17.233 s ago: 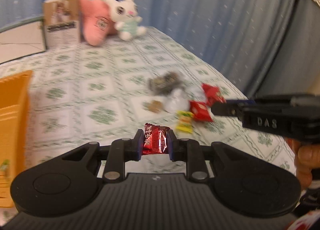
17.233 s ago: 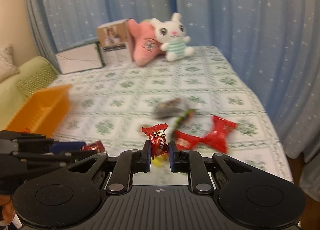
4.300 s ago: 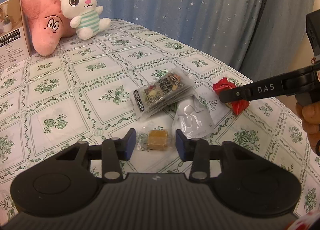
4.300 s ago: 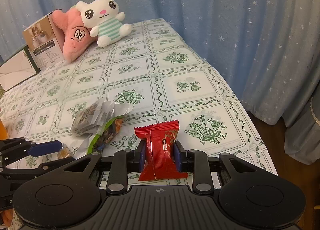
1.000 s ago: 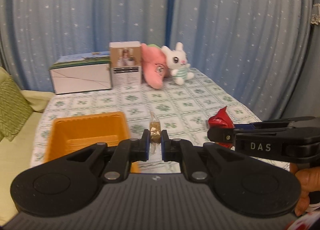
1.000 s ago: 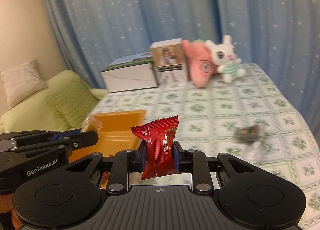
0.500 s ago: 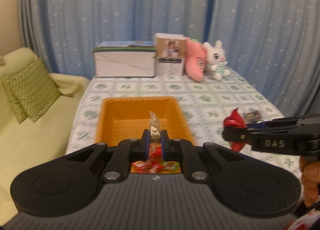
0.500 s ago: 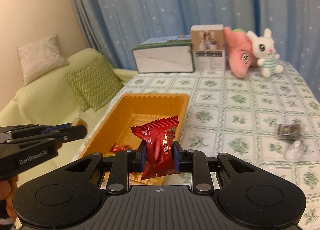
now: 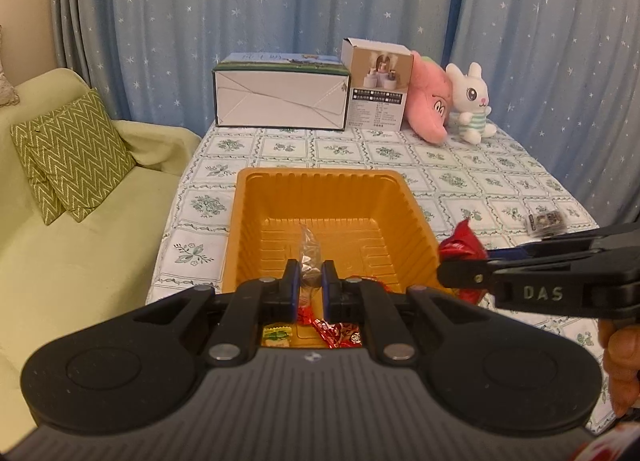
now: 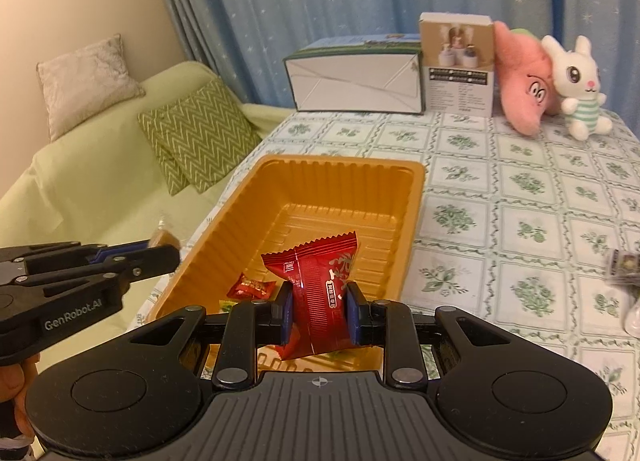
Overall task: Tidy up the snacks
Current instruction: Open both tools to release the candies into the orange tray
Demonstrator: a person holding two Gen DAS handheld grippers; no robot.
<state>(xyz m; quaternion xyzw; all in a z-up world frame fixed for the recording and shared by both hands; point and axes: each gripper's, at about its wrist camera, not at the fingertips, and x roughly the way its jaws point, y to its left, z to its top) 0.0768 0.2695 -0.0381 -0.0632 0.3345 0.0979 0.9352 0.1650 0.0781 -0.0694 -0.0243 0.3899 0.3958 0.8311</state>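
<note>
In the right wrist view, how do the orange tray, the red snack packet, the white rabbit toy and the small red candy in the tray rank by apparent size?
Largest to smallest:
1. orange tray
2. red snack packet, though nearness inflates it
3. white rabbit toy
4. small red candy

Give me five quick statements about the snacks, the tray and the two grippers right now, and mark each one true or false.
1. The right gripper is shut on a red snack packet. True.
2. The left gripper is empty. False: it pinches a small clear-wrapped candy.
3. The orange tray already holds a few wrapped snacks. True.
4. The white bunny plush sits inside the tray. False: it sits at the table's far end.
5. No snacks remain on the tablecloth. False: a dark packet lies there.
</note>
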